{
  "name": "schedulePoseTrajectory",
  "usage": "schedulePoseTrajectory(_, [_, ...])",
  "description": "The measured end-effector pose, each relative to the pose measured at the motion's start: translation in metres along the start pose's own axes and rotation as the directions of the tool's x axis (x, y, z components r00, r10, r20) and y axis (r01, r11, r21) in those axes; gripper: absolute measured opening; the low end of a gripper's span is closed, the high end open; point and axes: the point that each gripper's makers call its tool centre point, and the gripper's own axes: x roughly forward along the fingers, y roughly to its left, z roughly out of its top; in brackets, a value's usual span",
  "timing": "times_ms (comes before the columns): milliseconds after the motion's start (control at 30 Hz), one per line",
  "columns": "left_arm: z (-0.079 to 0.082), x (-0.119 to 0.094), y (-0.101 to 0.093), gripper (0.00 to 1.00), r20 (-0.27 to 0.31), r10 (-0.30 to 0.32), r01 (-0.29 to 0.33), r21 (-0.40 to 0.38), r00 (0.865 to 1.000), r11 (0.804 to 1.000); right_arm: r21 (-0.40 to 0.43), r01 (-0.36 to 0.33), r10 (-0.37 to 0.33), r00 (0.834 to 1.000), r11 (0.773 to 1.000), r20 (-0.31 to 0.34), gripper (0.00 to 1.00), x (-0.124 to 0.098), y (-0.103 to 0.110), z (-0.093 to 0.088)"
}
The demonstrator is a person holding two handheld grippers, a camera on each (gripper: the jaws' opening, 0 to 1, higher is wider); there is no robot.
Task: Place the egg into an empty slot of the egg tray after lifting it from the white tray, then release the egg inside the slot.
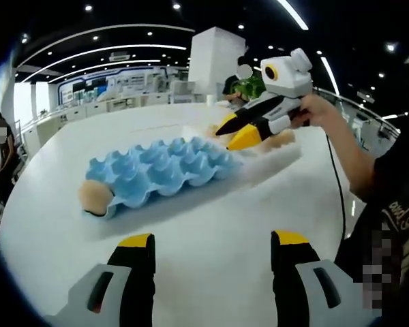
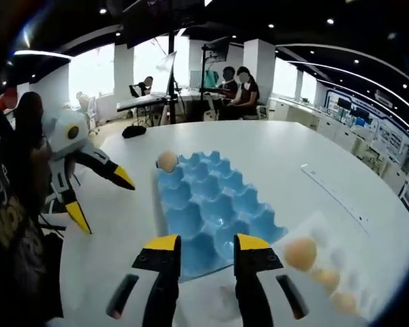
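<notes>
A blue egg tray (image 1: 160, 170) lies on the white table, and one egg (image 1: 95, 196) rests at its near-left end. My left gripper (image 1: 213, 240) is open and bare, a short way in front of the tray. The right gripper (image 1: 229, 137), held in a hand, hovers by the tray's far right end over the clear white tray (image 1: 276, 160). In the right gripper view, my right gripper (image 2: 207, 242) is open above the near edge of the egg tray (image 2: 211, 201). The lone egg (image 2: 167, 161) sits at the far left corner. Three eggs (image 2: 301, 252) lie in the white tray (image 2: 351, 269). The left gripper (image 2: 103, 204) is open at the left.
A long pale strip (image 2: 334, 192) lies on the table to the right of the egg tray. The person's arm (image 1: 341, 153) reaches in from the right. People sit at a desk (image 2: 238, 92) beyond the table's far edge. A black object (image 2: 133, 131) rests near that edge.
</notes>
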Motion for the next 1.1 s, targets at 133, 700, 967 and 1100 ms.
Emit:
schedulePoseTrajectory(133, [0.001, 0.002, -0.002, 0.70, 0.000, -0.005, 0.005, 0.003, 1.000, 1.000, 0.013, 0.022, -0.022, 1.000, 1.000, -0.001, 0.32, -0.009, -0.004, -0.007])
schedulePoseTrajectory(700, [0.004, 0.007, -0.008, 0.70, -0.003, -0.020, 0.020, 0.021, 1.000, 1.000, 0.041, 0.078, -0.077, 0.996, 0.996, -0.037, 0.33, -0.035, -0.024, -0.032])
schedulePoseTrajectory(967, [0.006, 0.011, -0.014, 0.70, -0.002, -0.036, 0.036, 0.029, 0.999, 0.999, 0.055, 0.103, -0.100, 0.994, 0.993, -0.051, 0.33, -0.042, -0.026, -0.042])
schedulePoseTrajectory(1100, [0.006, 0.012, -0.015, 0.70, -0.005, -0.041, 0.041, 0.034, 0.999, 0.999, 0.062, 0.113, -0.110, 0.992, 0.992, -0.060, 0.33, -0.044, -0.028, -0.047])
